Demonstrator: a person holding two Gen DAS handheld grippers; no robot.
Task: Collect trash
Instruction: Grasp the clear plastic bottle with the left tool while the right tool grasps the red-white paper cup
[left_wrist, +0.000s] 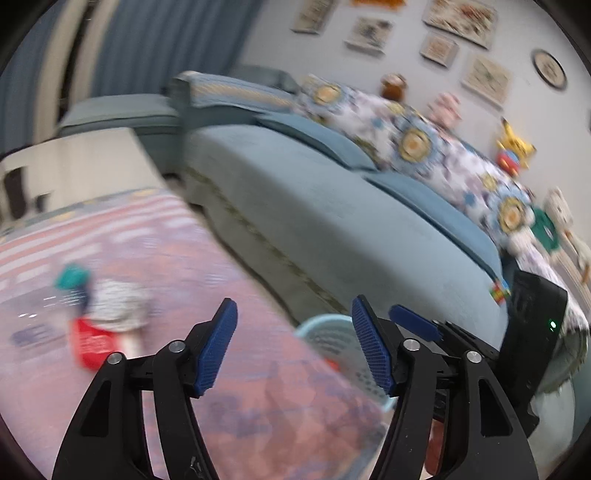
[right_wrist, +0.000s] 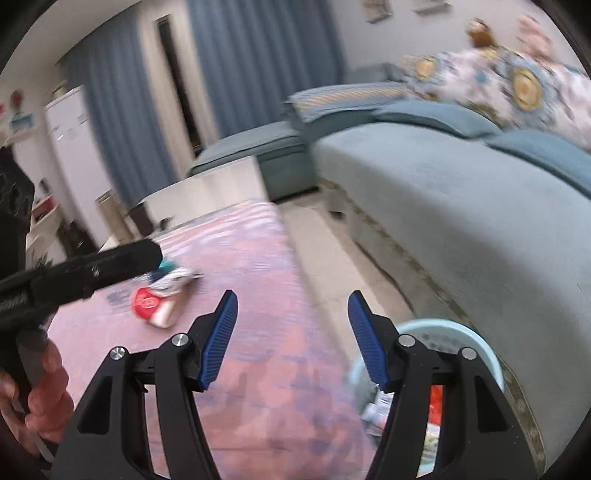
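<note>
Both views are motion-blurred. The left gripper (left_wrist: 293, 345) hangs spread and empty over a table with a pink patterned cloth (left_wrist: 207, 280). Toward the cloth's far left lies the trash (left_wrist: 99, 314): a red packet, something striped white, and a teal scrap, touching in a small heap. The right gripper (right_wrist: 291, 339) is also spread wide, holding nothing. A pale blue basket (right_wrist: 487, 354) stands off the table's right edge, beside a blue sofa (right_wrist: 461, 206). Only the right view looks into the basket, where there seem to be red and white scraps. It also shows the bare hand (right_wrist: 44, 398) gripping the left tool's handle.
</note>
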